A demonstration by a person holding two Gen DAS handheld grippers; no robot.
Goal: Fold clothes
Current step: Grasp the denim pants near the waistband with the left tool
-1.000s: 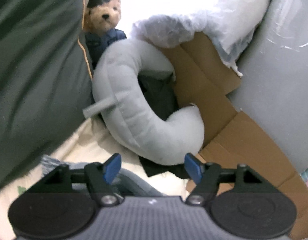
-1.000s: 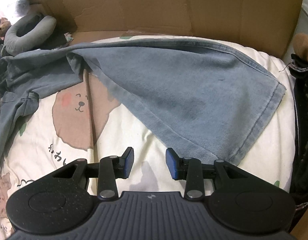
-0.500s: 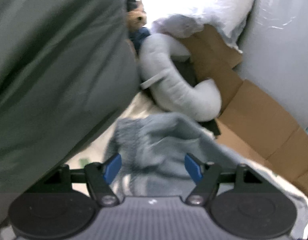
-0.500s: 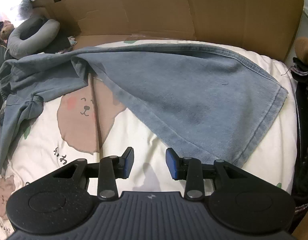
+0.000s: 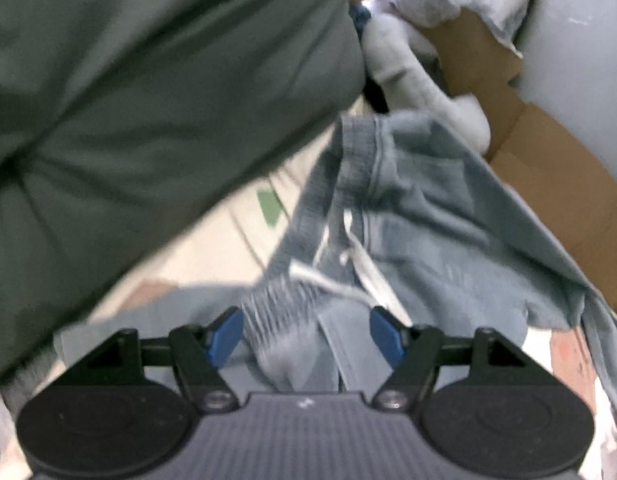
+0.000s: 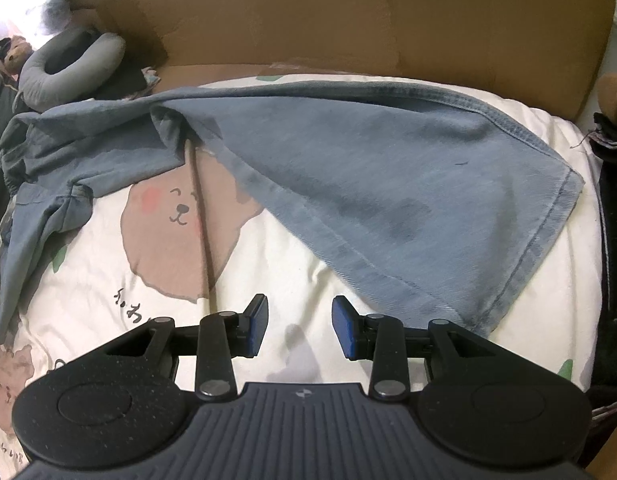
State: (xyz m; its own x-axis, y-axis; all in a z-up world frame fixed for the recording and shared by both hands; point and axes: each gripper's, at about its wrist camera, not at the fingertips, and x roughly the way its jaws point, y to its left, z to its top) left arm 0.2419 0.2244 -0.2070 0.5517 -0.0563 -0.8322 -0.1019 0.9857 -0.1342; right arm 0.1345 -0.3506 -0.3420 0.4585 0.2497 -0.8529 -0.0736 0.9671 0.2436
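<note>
Denim trousers (image 6: pixel 388 184) in a faded blue lie spread across a cream bedsheet (image 6: pixel 292 264) printed with cartoon bears; one leg stretches flat toward the cardboard wall (image 6: pixel 348 16) behind the bed, its hem nearest the dark fabric at the sheet's far side. The waist end is bunched at the opposite side of the sheet, just in front of a grey neck pillow (image 6: pixel 68 64) and a small teddy bear (image 6: pixel 12 50).

Over the bare sheet, near the lower edge of that trouser leg, the right gripper (image 6: pixel 300 330) has its blue-padded fingers moderately apart, with nothing between them.

At the crumpled waistband (image 5: pixel 284 300) (blurred in the left wrist view), the left gripper (image 5: pixel 306 336) is spread wide, the ribbed band and white drawstring (image 5: pixel 348 280) sitting between its fingers without being pinched. A dark green garment (image 5: pixel 148 100) fills that view beside the waistband, and the neck pillow lies beyond it against the cardboard.
</note>
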